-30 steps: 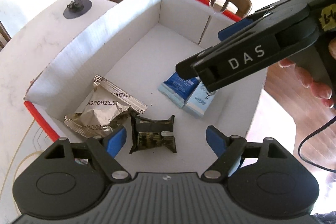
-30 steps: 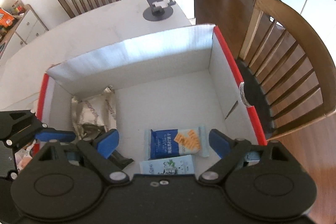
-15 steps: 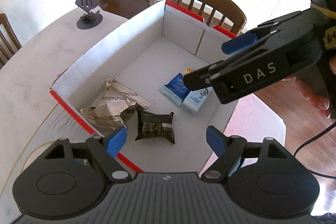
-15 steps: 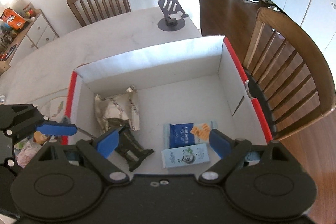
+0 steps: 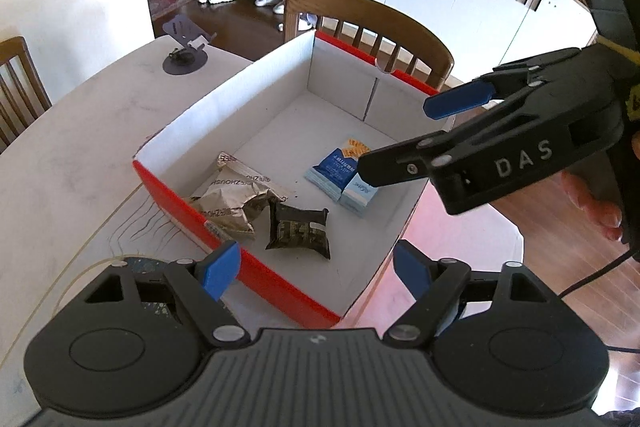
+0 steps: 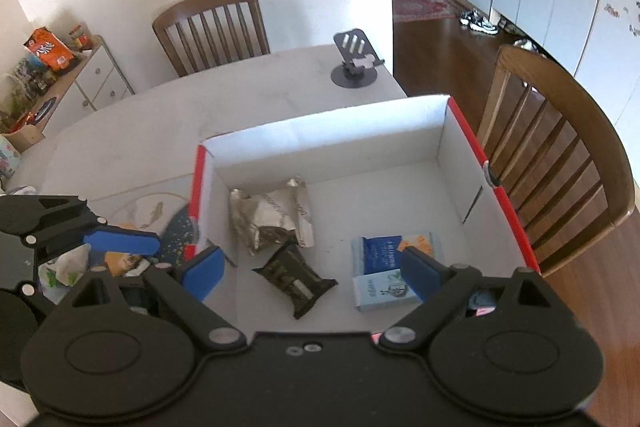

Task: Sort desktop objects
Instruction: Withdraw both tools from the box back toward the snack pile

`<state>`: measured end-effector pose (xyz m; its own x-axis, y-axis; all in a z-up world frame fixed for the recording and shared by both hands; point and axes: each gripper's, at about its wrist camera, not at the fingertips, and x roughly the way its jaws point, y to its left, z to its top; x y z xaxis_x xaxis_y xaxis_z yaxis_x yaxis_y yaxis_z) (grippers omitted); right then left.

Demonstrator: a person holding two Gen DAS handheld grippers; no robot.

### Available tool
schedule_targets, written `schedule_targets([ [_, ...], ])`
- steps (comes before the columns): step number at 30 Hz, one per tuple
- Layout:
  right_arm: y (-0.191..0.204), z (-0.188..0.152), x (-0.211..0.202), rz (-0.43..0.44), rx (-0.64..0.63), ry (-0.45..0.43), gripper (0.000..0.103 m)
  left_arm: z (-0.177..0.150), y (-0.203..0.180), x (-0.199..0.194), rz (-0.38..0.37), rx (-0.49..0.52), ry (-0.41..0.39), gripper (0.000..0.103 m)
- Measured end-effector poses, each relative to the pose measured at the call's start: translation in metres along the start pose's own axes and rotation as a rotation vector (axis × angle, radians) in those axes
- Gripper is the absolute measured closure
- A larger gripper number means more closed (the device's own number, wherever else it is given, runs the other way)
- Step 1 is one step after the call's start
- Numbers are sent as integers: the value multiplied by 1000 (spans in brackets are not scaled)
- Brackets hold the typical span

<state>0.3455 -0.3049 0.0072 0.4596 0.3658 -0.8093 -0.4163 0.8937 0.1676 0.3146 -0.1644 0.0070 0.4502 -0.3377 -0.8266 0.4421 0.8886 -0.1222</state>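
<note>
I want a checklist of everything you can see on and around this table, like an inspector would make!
Surface: pale table, bare around the phone stand.
Job's things: red-and-white box holding a crumpled silver wrapper, dark packet, blue cracker packet and light blue packet.
Clutter: wrappers and a plate on the table outside the box, beside its red side.
Grippers: left gripper open, nothing between its jaws, which have just been opening; right gripper open, holding nothing.
Cables: black cable near the floor.
Surroundings: wooden chairs, white cabinets, shoes on the floor.
</note>
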Motion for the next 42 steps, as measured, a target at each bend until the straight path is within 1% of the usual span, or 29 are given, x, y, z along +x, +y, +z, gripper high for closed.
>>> schedule_targets([
  [1,4,-2,-3,1,-4,-7,8,-2,1,-3,0,-4,-6,12],
  [4,15,-7,-11,-3,-15,-27,8,-10,3,-10,2,-12,-21,12],
  [7,24,-12,-18,-2,-16,-41,7,-19,5,-17,-1,-19,-40,1],
  [14,50,-27,-27,-7,-20,-58,7,-45,10,-41,-6,-28,-83,1],
  [19,70,-35,-31,-11,-27,-60,7,-68,22,-60,2,-64,-111,1],
  [28,108,-45,-31,-2,-37,-66,6,-103,42,-92,23,-94,-156,1],
  [35,136,-50,-28,15,-51,-66,6,-127,59,-117,50,-118,-194,1],
  [39,151,-52,-25,21,-66,-63,6,-140,69,-127,92,-117,-209,1],
  [42,160,-55,-23,29,-78,-62,6,-149,76,-135,95,-131,-219,1],
])
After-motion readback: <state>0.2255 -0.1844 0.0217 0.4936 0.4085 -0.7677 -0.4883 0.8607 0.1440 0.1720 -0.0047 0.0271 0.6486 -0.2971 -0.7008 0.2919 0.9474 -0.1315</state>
